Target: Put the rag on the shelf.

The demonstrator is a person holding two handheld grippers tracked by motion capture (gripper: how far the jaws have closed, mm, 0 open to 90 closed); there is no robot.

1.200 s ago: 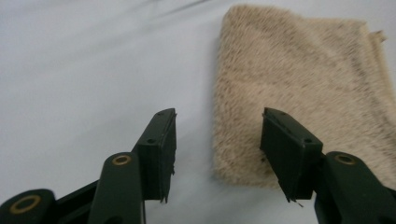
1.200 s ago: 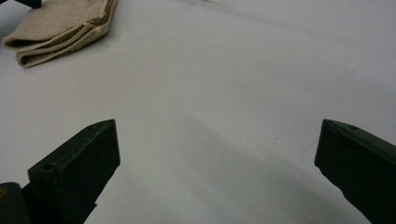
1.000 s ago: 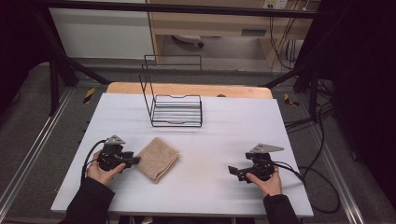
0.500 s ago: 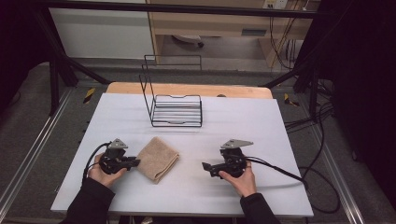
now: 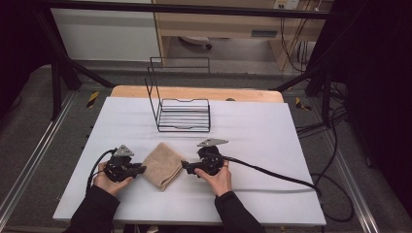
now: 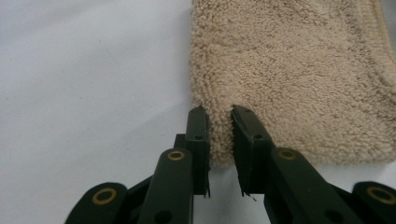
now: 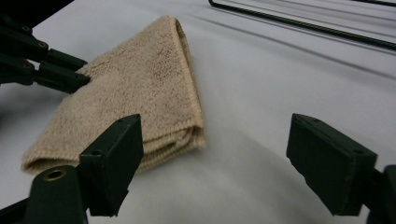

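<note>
A folded tan towel (image 5: 163, 166) (image 7: 140, 93) lies on the white table near its front, between my two grippers. My left gripper (image 5: 142, 168) (image 6: 219, 114) is at its left edge. Its jaws have just been closing and now pinch the towel's edge (image 6: 289, 79) between the pads. My right gripper (image 5: 184, 166) (image 7: 215, 135) sits just right of the towel and points at its folded corner. Its jaws have just been closing a little but still stand wide apart with nothing between them. The left gripper's jaw tips (image 7: 79, 74) show on the towel's far side.
A black wire rack (image 5: 183, 116) (image 7: 299, 23) stands behind the towel toward the table's back. The right gripper's cable (image 5: 272, 172) trails right across the white tabletop (image 5: 252, 131). A wooden strip borders the far edge.
My right gripper has slid left across the table from the right side up to the towel. The left hand has stayed at the towel's left edge.
</note>
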